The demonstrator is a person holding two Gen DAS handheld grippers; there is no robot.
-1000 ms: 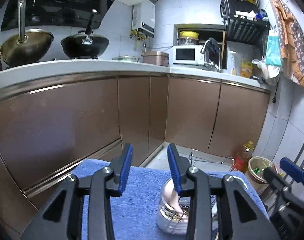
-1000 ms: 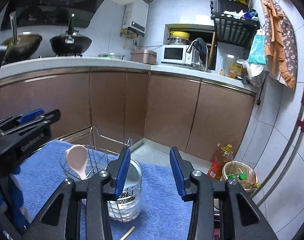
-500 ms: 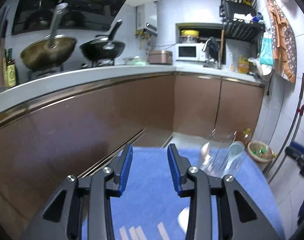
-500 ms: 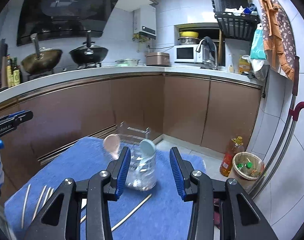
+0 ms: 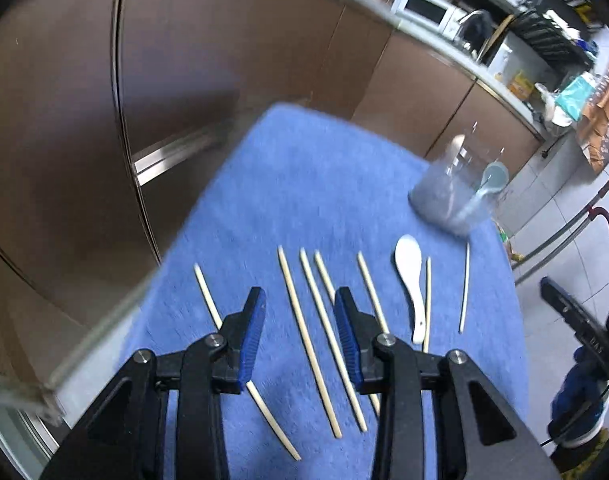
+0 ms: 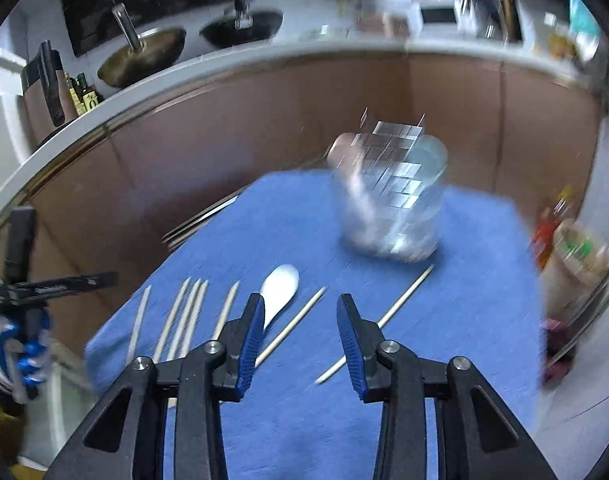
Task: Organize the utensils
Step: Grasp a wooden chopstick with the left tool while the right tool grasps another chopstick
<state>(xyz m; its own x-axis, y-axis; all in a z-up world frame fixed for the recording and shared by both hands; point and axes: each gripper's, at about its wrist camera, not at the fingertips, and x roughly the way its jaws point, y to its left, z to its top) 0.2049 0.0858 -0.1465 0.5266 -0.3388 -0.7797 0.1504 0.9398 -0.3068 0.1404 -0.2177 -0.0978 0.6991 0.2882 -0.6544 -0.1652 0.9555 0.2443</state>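
Cabinets: brown glossy fronts run under a pale countertop that bends round a corner.
Hob: two woks sit below a dark hood.
Far counter: a white microwave beside a tap.
Walls: white tile.
Work surface: blue cloth.

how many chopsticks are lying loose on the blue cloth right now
7 chopsticks: five in a row left of the white spoon, one beside its right edge, one farther right. Motion blur could hide more.
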